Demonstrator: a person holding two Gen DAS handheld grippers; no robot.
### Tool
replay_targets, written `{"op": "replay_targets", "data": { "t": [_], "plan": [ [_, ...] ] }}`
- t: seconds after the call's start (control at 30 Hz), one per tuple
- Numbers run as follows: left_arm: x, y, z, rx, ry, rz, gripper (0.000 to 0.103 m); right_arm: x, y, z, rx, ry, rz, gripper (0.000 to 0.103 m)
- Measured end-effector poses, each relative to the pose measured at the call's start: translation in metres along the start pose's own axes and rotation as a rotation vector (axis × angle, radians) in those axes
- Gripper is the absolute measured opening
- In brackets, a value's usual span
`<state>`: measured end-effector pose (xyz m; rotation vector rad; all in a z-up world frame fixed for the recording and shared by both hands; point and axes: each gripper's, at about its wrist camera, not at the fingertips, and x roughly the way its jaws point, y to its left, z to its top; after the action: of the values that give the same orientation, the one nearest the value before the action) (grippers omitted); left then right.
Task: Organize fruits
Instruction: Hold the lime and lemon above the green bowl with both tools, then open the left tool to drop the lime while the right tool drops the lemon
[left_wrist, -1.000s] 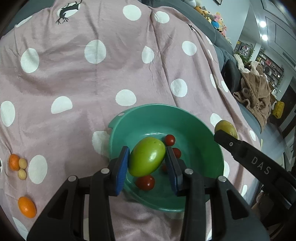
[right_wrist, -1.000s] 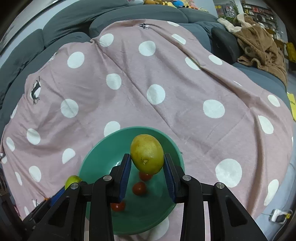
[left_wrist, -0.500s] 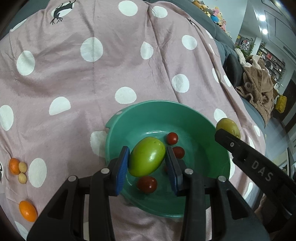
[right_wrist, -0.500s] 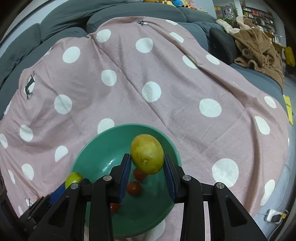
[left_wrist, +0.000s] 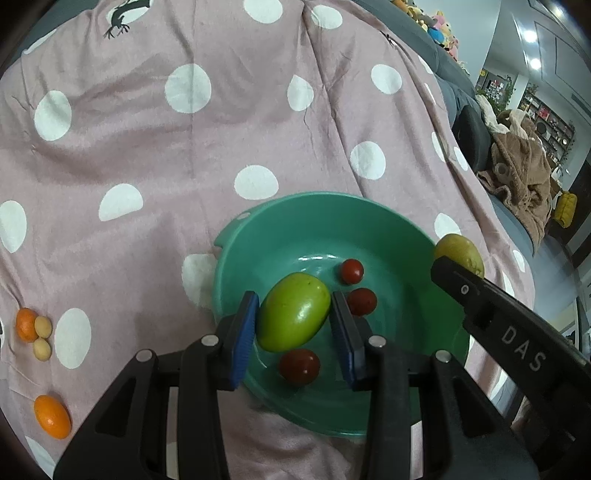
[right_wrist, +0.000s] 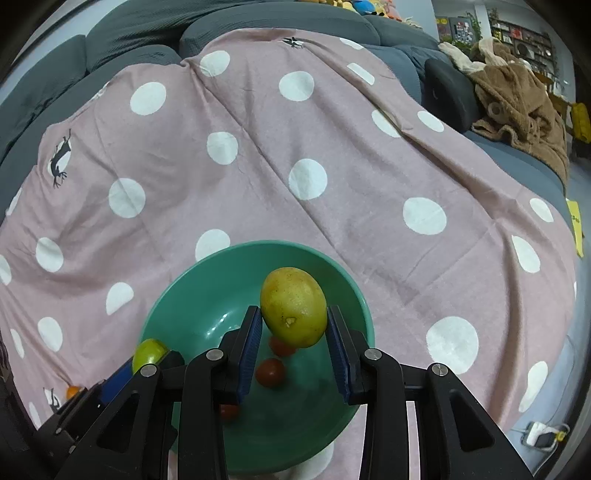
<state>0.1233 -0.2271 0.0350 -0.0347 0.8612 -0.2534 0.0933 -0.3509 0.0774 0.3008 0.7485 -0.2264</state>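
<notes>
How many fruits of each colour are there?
Red tomatoes: 3
Green fruit: 1
Yellow fruit: 1
Orange fruits: 2
Small pale fruits: 2
Total: 9

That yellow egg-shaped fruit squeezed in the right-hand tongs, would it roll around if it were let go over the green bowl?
Probably. The yellow fruit is smooth and oval, so it would likely roll down the green bowl's curved wall toward the small red tomatoes. Its skin looks glossy, so it may be a bit slippery between the right gripper's pads. It holds its shape, suggesting firmness.
</notes>
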Motion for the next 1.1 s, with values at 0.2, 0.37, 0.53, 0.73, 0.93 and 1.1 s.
{"op": "replay_targets", "data": {
  "t": [0.2, 0.37, 0.53, 0.73, 0.93, 1.1],
  "plan": [
    [0.005, -0.002, -0.002, 0.009, 0.010, -0.003, 0.039, 0.005, 0.001, -0.001, -0.009, 0.016, -0.020, 0.037],
    [0.007, -0.001, -0.003, 0.014, 0.015, 0.000, 0.039, 0.006, 0.001, -0.003, -0.012, 0.021, -0.023, 0.037],
    [0.008, -0.002, -0.004, 0.020, 0.022, -0.003, 0.039, 0.010, 0.005, -0.005, -0.028, 0.033, -0.032, 0.037],
    [0.012, 0.000, -0.005, 0.015, 0.033, -0.005, 0.039, 0.011, 0.010, -0.008, -0.045, 0.041, -0.036, 0.037],
    [0.013, 0.001, -0.006, 0.001, 0.032, -0.011, 0.040, 0.015, 0.012, -0.010, -0.053, 0.059, -0.048, 0.037],
    [0.004, 0.002, -0.005, -0.026, 0.017, -0.052, 0.049, 0.011, 0.013, -0.009, -0.055, 0.029, -0.042, 0.037]
  ]
}}
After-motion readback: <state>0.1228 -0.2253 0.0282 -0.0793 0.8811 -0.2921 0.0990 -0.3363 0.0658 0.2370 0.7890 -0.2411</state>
